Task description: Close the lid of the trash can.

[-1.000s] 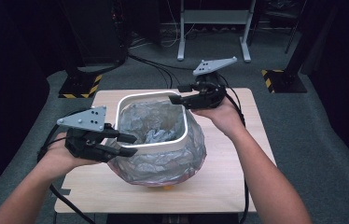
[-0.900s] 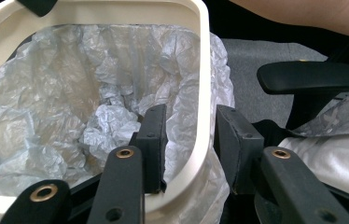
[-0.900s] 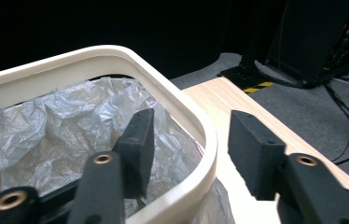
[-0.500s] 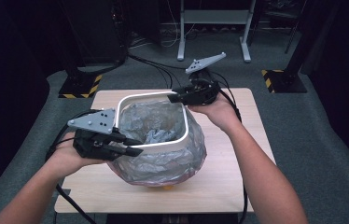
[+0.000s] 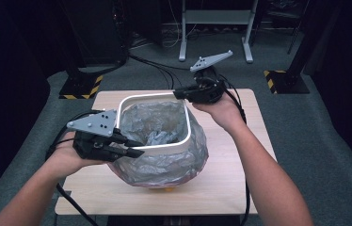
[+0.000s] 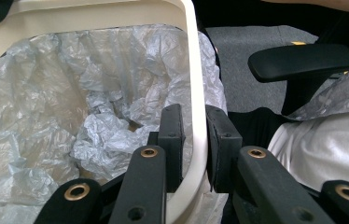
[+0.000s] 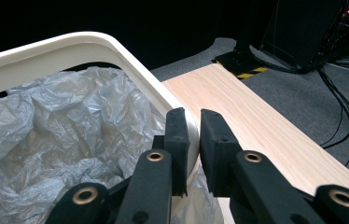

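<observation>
Left claw [image 5: 134, 147]: toward the near left of the table, its jaws have just been closing and now pinch the white ring [image 5: 186, 123] on its near-left side; in the left gripper view one pad sits inside the ring [image 6: 196, 93] and one outside, both against it.
Bag [image 5: 164, 162]: a grey, crinkled plastic liner hangs through the ring and bulges out below it over the middle of the table [image 5: 240, 188]; its mouth is folded over the ring on the near side, loose folds lying inside.
Something yellow: a small patch peeks from under the bag toward the table's near edge; I cannot tell what it is.
Right claw [image 5: 178, 93]: at the far side, its jaws have just been closing and now clamp the ring's far corner [image 7: 116, 51], pads pressed to either side of the rim in the right gripper view.
Progress: as I judge it, both grips on the ring are made and the liner is seated in it; lifting or carrying the ring with its bag looks yet to come.
Writing: no brand, label or readable text on ring, bag or table; black-and-yellow hazard stripes [image 5: 77, 89] mark stand feet on the floor beyond.
</observation>
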`<state>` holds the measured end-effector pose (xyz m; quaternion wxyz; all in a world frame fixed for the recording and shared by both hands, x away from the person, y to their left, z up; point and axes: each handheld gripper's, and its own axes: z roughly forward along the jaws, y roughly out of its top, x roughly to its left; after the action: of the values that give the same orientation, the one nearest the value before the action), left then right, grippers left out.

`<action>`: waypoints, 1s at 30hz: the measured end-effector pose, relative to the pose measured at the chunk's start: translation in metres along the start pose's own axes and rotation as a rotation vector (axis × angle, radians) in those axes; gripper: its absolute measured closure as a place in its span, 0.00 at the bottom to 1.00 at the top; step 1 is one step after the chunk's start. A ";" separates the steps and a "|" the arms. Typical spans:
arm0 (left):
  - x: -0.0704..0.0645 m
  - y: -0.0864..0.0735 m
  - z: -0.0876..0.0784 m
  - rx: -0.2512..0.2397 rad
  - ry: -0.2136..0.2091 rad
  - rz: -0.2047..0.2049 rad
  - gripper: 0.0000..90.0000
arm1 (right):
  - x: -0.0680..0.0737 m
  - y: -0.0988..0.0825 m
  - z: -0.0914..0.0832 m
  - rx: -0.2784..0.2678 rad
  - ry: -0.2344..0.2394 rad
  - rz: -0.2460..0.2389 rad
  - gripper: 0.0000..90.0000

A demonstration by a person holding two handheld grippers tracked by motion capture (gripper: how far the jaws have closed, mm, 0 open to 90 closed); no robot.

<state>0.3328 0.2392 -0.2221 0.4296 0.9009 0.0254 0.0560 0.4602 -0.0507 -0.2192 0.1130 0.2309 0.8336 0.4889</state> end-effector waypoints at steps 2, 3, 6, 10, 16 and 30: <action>0.001 -0.003 0.000 -0.008 -0.008 0.001 0.87 | 0.001 0.000 -0.002 -0.004 -0.005 -0.005 0.91; 0.001 -0.003 0.000 -0.008 -0.008 0.001 0.87 | 0.002 0.000 -0.002 -0.005 -0.009 -0.011 0.91; 0.002 -0.009 0.000 -0.028 -0.017 0.009 0.87 | 0.004 0.000 -0.004 -0.004 -0.013 -0.015 0.92; 0.001 -0.009 0.001 -0.032 -0.019 0.013 0.87 | 0.006 -0.001 -0.005 -0.006 -0.021 -0.013 0.92; -0.006 -0.002 0.000 -0.009 -0.007 0.043 0.88 | 0.010 0.000 -0.011 -0.012 -0.032 -0.030 0.92; -0.011 -0.003 0.009 0.029 0.013 0.059 0.89 | 0.011 -0.013 -0.010 -0.078 -0.032 -0.025 0.93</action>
<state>0.3226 0.2334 -0.2309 0.4146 0.9070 0.0022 0.0740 0.4434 -0.0582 -0.2254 0.1414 0.2239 0.8148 0.5158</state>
